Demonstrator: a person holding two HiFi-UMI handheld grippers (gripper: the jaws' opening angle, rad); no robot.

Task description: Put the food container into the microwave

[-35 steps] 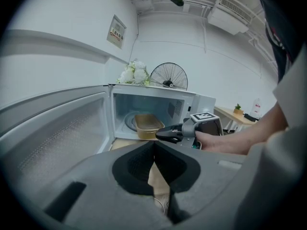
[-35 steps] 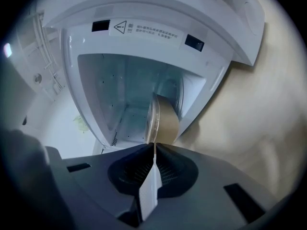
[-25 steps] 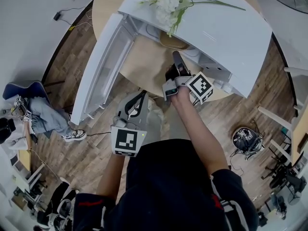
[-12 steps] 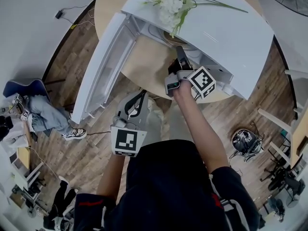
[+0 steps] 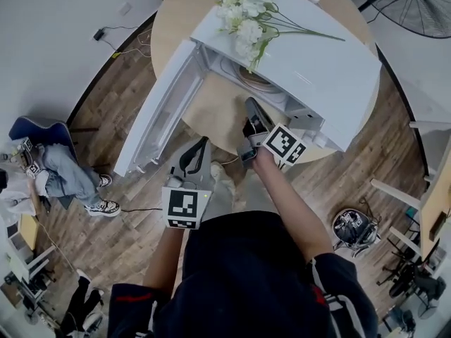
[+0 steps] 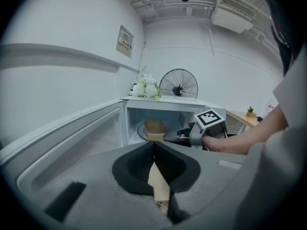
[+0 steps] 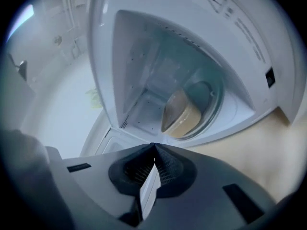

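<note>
Head view
- Microwave: white box-shaped microwave oven (image 5: pixel 317 55) on the round light-wood table (image 5: pixel 211 115), taking up most of the far and right part of the top.
- Door: white microwave door (image 5: pixel 158 115) is wide open, reaching out past the table's left edge.
- Flowers: spray of white artificial flowers with green stems (image 5: pixel 248 21) lies on the microwave's roof, hanging over the front left corner.
- Right gripper (image 5: pixel 249 105): grey, with a square-marker cube, held over the table's near edge and pointing at the open cavity. It is outside the cavity.
- Left gripper (image 5: pixel 203 145): grey, its marker cube facing up. It sits lower in the picture, its tip at the table's near edge by the door's free end.
- Surroundings: black floor fan (image 5: pixel 416 5) at top right.

Left gripper view
- Jaws: tips together, nothing clamped.
- Food container: tan rectangular food container (image 6: pixel 155 128) sits on the turntable inside the lit cavity, straight ahead.
- Right gripper: seen at the right, just outside the cavity mouth and apart from the container.

Right gripper view
- Jaws: closed on each other, empty.
- Food container: inside the microwave on the round glass turntable (image 7: pixel 218 104), apart from the jaws. The picture is rolled, so the cavity looks tilted.
- Door: open, at the lower left of the cavity.
</note>
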